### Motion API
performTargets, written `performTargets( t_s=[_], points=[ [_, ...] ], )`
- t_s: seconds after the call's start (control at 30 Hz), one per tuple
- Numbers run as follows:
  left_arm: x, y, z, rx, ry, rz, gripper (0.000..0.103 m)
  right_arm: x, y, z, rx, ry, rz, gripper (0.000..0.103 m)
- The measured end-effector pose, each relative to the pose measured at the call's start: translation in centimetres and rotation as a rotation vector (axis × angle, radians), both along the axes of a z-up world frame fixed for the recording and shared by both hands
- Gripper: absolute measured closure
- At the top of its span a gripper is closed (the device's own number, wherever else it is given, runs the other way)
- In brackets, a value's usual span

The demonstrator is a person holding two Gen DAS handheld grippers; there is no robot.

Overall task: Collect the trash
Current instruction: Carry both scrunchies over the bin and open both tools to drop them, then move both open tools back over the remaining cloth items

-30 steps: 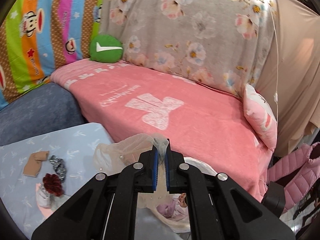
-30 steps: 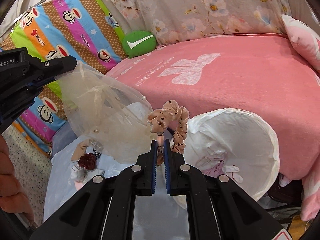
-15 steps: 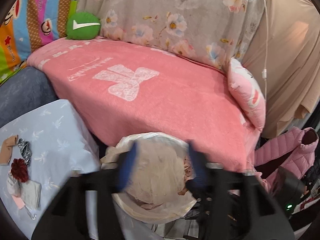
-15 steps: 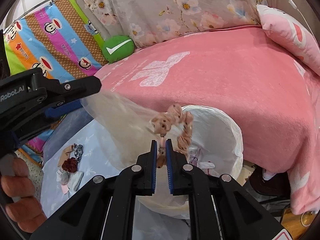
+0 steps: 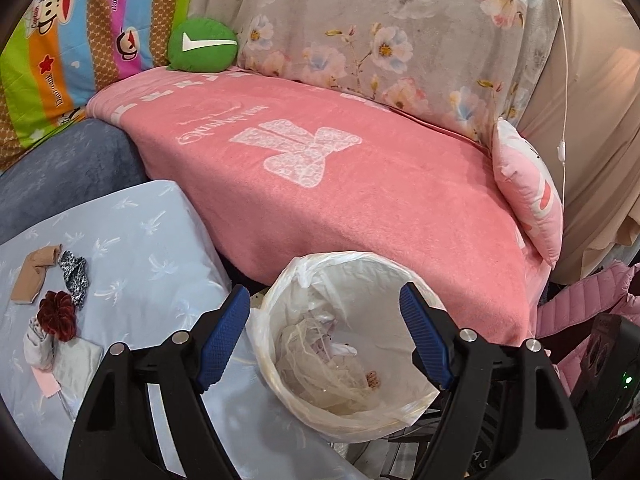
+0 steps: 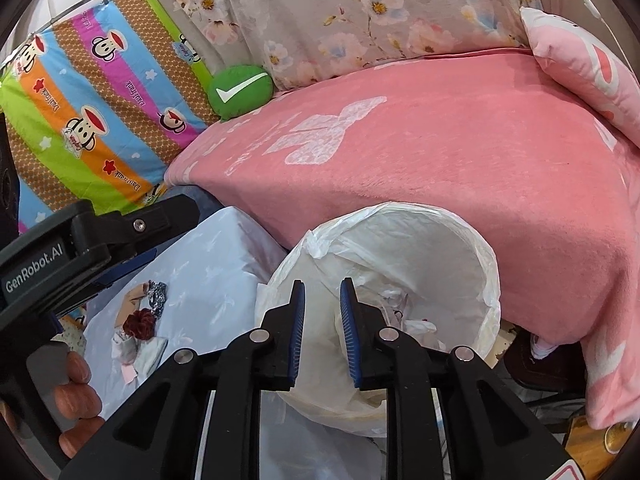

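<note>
Left wrist view: my left tool (image 5: 322, 330) gapes empty over the bin (image 5: 280, 360); right tool (image 6: 322, 322) just parted, empty; remaining scraps (image 5: 56, 314) lie lower left, nearer it.

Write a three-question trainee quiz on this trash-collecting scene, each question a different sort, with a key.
1. True or false: the left gripper grips the sheer crumpled plastic bag.
2. Where does that bag lie? A) pink blanket B) white-lined round trash bin C) pale blue cloth
3. Fill in: the dark red scrunchie lies on the pale blue ___.

Key: 1 false, jaws open, empty; 2 B; 3 cloth. The right gripper, jaws just opening, is empty too.
</note>
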State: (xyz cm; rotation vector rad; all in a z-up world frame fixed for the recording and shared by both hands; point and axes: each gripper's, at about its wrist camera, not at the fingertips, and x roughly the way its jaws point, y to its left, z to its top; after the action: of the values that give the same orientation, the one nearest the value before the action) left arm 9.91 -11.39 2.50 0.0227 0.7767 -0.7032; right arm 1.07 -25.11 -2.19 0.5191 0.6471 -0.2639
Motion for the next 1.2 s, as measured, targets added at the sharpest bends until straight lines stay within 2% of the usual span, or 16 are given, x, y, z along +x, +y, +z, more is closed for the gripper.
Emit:
performTargets(
  t_s=[0.6, 0.8, 0.87, 1.2],
  points=[
    [1.1, 4.2, -2.7, 0.026, 0.048, 0.105, 0.029, 1.2, 2.9, -0.4, -0.008, 0.023, 0.073, 0.082],
    [1.7, 6.7, -4.2, 0.043, 0.07, 0.181, 0.025, 1.9, 4.7, -0.8, -0.016, 0.036, 0.113, 0.077],
    [2.0, 7.8, -4.8, 0.045, 0.083, 0.207, 0.025, 2.2, 5.5, -0.9, -0.023, 0.041, 0.128, 0.072],
    [3.0, 12.8, -6.3, 0.085, 0.08, 0.313, 0.024, 3.7, 8.6, -1.5, -0.039, 0.063, 0.186, 0.068]
  ],
)
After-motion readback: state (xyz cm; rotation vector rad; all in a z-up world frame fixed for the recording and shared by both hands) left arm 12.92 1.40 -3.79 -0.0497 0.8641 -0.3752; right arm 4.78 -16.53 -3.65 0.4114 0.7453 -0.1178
